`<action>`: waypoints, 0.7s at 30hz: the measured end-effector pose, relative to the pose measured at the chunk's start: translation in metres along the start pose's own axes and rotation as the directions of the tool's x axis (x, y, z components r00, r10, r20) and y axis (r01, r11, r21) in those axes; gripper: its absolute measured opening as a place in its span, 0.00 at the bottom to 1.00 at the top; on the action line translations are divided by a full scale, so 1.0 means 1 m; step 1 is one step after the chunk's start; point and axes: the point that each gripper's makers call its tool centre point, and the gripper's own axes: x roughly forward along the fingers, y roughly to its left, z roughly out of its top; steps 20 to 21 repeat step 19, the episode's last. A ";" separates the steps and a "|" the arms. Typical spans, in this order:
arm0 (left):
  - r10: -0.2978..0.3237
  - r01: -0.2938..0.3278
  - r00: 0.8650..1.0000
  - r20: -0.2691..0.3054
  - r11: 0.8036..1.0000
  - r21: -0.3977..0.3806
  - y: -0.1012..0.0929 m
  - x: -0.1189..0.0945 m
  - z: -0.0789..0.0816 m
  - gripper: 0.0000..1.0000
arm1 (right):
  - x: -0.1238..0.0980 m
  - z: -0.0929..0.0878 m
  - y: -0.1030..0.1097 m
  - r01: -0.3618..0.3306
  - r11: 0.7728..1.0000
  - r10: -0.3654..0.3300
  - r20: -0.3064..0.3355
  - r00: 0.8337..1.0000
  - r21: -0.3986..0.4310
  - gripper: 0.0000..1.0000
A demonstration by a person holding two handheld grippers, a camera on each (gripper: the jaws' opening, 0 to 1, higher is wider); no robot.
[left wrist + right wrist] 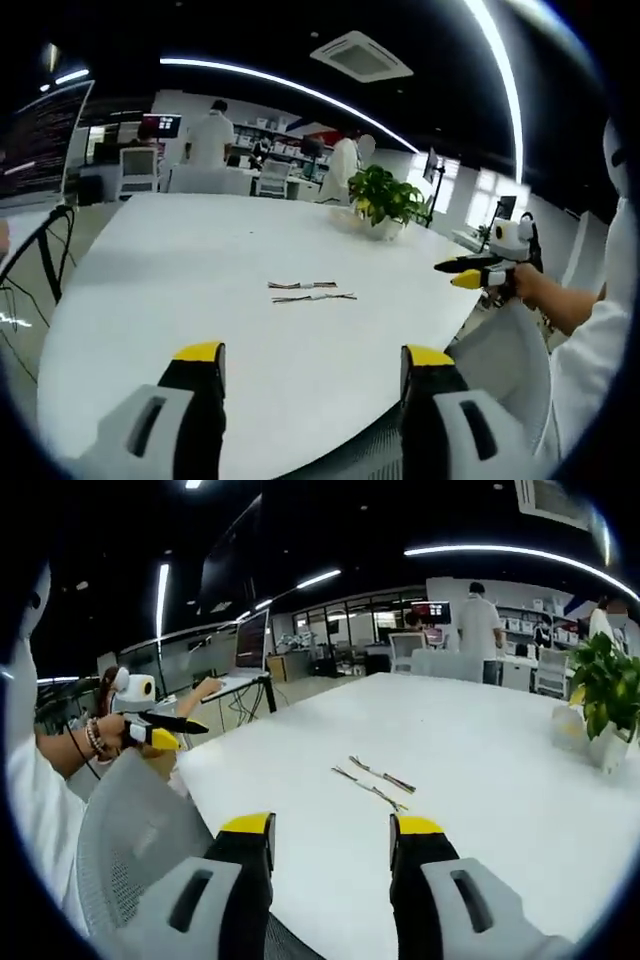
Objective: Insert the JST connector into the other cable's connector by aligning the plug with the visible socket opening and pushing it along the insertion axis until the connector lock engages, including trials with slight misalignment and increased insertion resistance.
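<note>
Two short JST cables on the white counter

The nearer cable (313, 297) and the farther cable (301, 285) lie flat, side by side and roughly parallel, close but apart, unplugged; thin dark wires with pale connector ends, mid-counter (200, 260), untouched.

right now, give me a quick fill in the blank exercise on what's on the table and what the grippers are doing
1. The two cables lie side by side on the ____ table.
2. Both the left gripper and the right gripper have their jaws ____, holding nothing.
3. Near the table's far edge stands a potted ____ with green leaves.
4. The tips of each gripper's jaws are coloured ____.

Missing words: white; open; plant; yellow
</note>
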 end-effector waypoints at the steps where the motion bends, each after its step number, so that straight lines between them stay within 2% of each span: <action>1: -0.005 0.005 1.000 -0.012 1.000 -0.009 0.000 0.001 -0.003 0.69 | 0.000 -0.003 0.000 0.003 1.000 -0.003 -0.017 1.000 -0.014 0.44; 3: -0.008 0.007 0.999 -0.036 1.000 -0.022 0.002 0.002 -0.010 0.70 | 0.000 -0.008 0.000 0.010 0.999 -0.012 -0.049 0.999 -0.043 0.44; 6: -0.045 0.040 0.996 -0.073 0.997 -0.069 -0.004 0.004 -0.020 0.75 | 0.000 -0.011 0.002 0.000 0.999 -0.003 -0.063 0.998 -0.037 0.45; 11: -0.064 0.059 0.993 -0.101 0.997 -0.045 -0.012 0.007 -0.028 0.75 | 0.000 -0.028 -0.003 0.011 1.000 -0.014 -0.131 0.991 -0.024 0.45; 16: -0.091 0.085 0.990 -0.106 0.995 -0.060 -0.017 0.011 -0.032 0.76 | -0.001 -0.044 -0.006 0.021 1.000 -0.022 -0.185 0.982 -0.008 0.45; 19: -0.095 0.088 0.988 -0.118 0.994 -0.065 -0.018 0.012 -0.036 0.77 | -0.002 -0.055 -0.005 0.016 1.000 -0.010 -0.218 0.976 0.026 0.49; 21: -0.095 0.088 0.988 -0.118 0.994 -0.065 -0.018 0.012 -0.036 0.77 | -0.002 -0.055 -0.005 0.016 1.000 -0.010 -0.218 0.976 0.026 0.49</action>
